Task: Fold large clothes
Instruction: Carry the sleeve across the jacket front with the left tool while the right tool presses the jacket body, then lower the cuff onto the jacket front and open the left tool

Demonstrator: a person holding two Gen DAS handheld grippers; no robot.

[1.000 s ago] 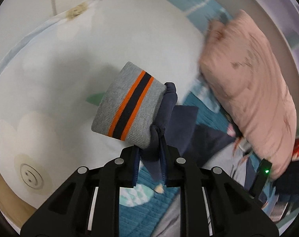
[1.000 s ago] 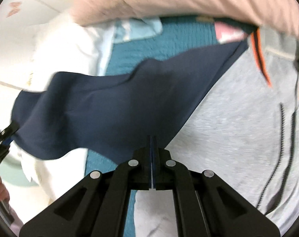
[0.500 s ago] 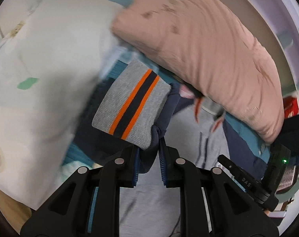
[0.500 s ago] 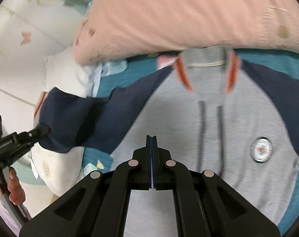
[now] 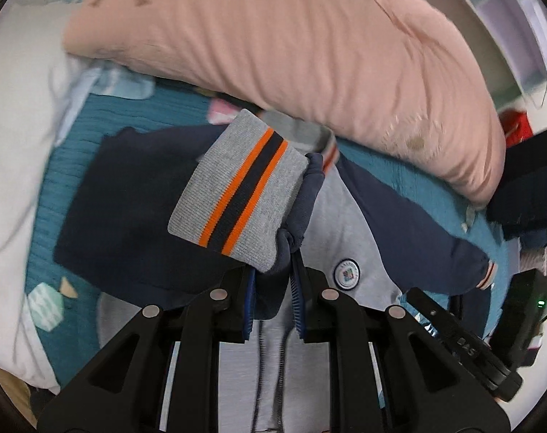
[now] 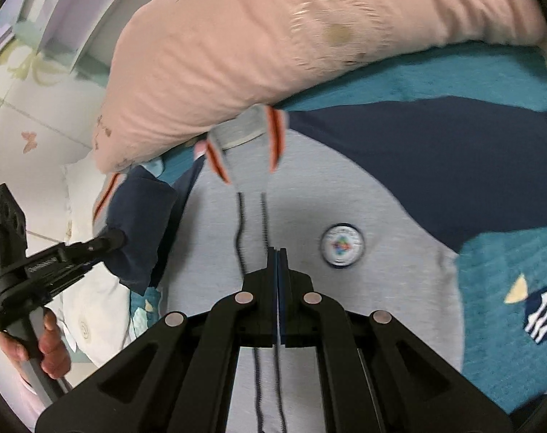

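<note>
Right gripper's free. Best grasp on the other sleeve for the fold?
Probably the cuff end of the sleeve still lying flat, where it thins to one graspable edge. Come in from the outer side, low over the bedspread, jaws across the cuff. The left gripper holds its sleeve just behind the cuff.

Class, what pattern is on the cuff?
Grey ribbing with two orange stripes around a navy one, on the cuff; clearest in left wrist view.

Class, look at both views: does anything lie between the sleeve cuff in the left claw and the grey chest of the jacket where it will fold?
Nothing visible does. The left claw grips the cuff above the bare grey chest.
</note>
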